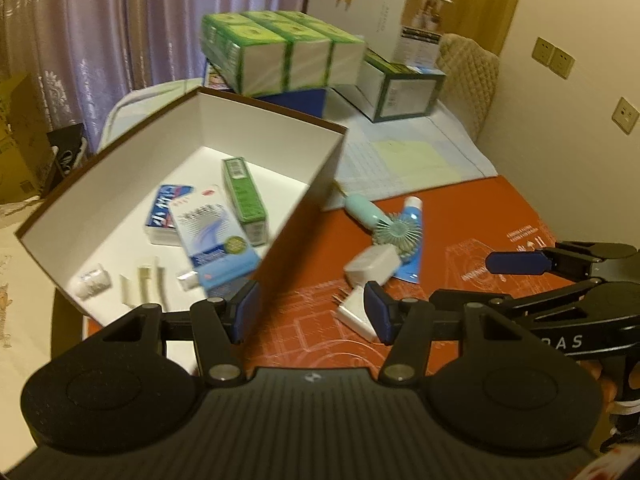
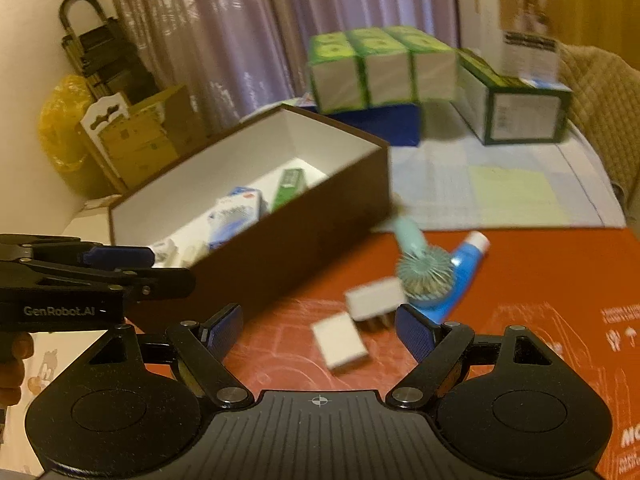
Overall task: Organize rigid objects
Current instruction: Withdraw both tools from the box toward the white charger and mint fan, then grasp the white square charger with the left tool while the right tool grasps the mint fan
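Note:
A brown box with a white inside (image 1: 256, 112) (image 2: 280, 248) holds a green carton (image 1: 244, 196), two blue-and-white packs (image 1: 218, 236) and small white items. On the orange mat (image 1: 480, 220) beside it lie a teal hand fan (image 1: 384, 224) (image 2: 420, 272), a blue tube (image 1: 412, 240) (image 2: 464, 268), a white plug (image 1: 370, 266) (image 2: 374, 298) and a white adapter (image 1: 356, 312) (image 2: 340, 344). My left gripper (image 1: 312, 312) (image 2: 152, 268) hovers open by the box's near corner, holding nothing. My right gripper (image 2: 320, 330) (image 1: 480, 280) is open above the adapter, not touching it.
Green-and-white cartons (image 1: 280, 52) are stacked on a blue box behind the brown one, with a dark green carton (image 1: 404, 88) and a tall white carton (image 1: 416, 32) to the right. A checked cloth (image 1: 400, 160) covers the far table. Cardboard boxes (image 2: 136, 140) stand left.

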Tool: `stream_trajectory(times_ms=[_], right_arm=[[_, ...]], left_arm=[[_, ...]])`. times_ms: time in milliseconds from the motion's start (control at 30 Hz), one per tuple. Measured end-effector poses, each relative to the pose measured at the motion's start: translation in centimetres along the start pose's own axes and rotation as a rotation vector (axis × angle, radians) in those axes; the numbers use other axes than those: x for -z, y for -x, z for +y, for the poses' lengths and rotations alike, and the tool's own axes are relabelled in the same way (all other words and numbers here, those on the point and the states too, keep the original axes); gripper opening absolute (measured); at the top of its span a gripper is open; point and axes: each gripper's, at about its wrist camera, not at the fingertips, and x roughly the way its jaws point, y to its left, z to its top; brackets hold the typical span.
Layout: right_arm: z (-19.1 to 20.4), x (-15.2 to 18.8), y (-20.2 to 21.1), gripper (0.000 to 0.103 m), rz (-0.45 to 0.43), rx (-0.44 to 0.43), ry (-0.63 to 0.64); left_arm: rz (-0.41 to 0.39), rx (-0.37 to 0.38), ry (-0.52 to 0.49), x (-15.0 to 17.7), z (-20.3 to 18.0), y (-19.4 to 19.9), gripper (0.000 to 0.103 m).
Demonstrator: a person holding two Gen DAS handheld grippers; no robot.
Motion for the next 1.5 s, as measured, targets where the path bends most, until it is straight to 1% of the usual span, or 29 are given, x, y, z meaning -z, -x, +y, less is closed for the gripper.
stream_trajectory(times_ms=[233, 400, 667, 933, 1233, 1433, 1500], right_arm=[[-3.4, 1.5, 0.5, 0.081, 0.031, 0.039, -0.054], [-5.6, 2.3, 0.5, 0.081, 0.051, 0.063, -0.089], [-8.0, 2.7, -0.2, 0.081, 0.085, 0.083, -0.110], [-10.5, 2.4, -1.5, 0.080, 0.115, 0.092, -0.123], [-12.6, 1.6, -3.0, 0.080, 0.143, 0.087, -0.108], [-13.2, 0.9, -4.3, 0.080, 0.141, 0.045, -0.067], [-13.2, 0.6, -4.8, 0.080, 0.137, 0.027, -0.048]], left_arm=[[0.037, 0.020, -0.021, 0.9, -2.7, -1.7, 0.053], [0.066, 0.021, -0.029, 1.5, -3.9, -3.6, 0.053], [0.134, 0.031, 0.003, 2.3, -4.8, -7.3, 0.053], [0.200, 0.023, 0.038, 2.0, -5.7, -11.1, 0.053], [0.230, -0.022, 0.078, 1.6, -6.3, -14.0, 0.053], [0.236, -0.040, 0.112, 1.5, -6.4, -15.1, 0.053], [0.231, -0.059, 0.117, 1.4, -6.5, -15.3, 0.056]])
